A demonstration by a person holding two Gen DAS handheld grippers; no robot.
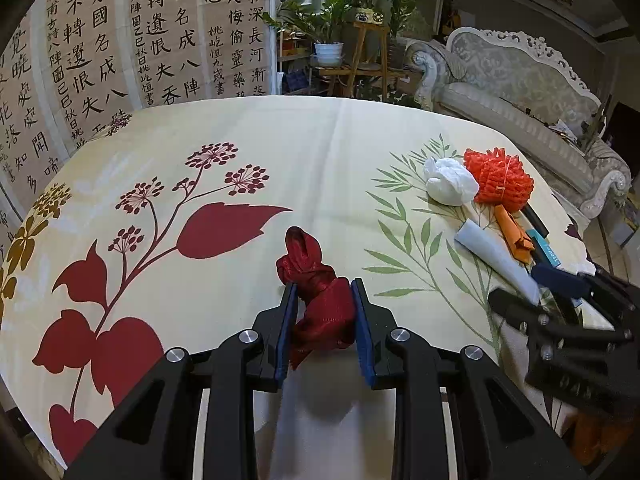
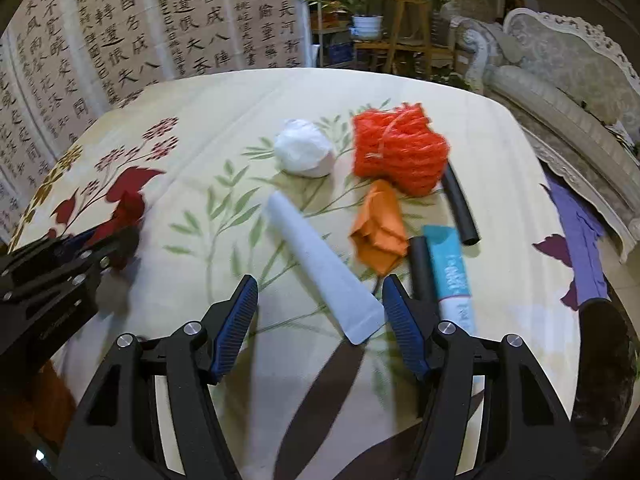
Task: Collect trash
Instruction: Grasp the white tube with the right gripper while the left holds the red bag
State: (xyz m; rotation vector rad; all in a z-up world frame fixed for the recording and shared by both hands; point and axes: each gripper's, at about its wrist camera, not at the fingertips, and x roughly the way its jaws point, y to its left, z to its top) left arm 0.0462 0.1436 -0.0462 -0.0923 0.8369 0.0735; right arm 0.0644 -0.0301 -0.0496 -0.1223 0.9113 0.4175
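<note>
My left gripper (image 1: 325,292) is shut on a crumpled dark red cloth scrap (image 1: 316,284), held just above the flowered tablecloth (image 1: 240,140). It shows blurred at the left of the right wrist view, the red scrap (image 2: 128,210) in its jaws. My right gripper (image 2: 320,296) stands open over the table, the wide end of a white flattened tube (image 2: 324,264) lying between its fingers without touching the pads. Beyond it lie a white crumpled wad (image 2: 304,148), an orange net bundle (image 2: 400,148), an orange folded paper (image 2: 378,228), two black tubes (image 2: 460,204) and a teal wrapper (image 2: 450,272).
A wall of calligraphy sheets (image 1: 120,40) stands behind the table. Potted plants on a wooden stand (image 1: 360,40) and an ornate pale sofa (image 1: 520,92) lie beyond the far edge. A purple cloth (image 2: 580,232) hangs at the table's right edge.
</note>
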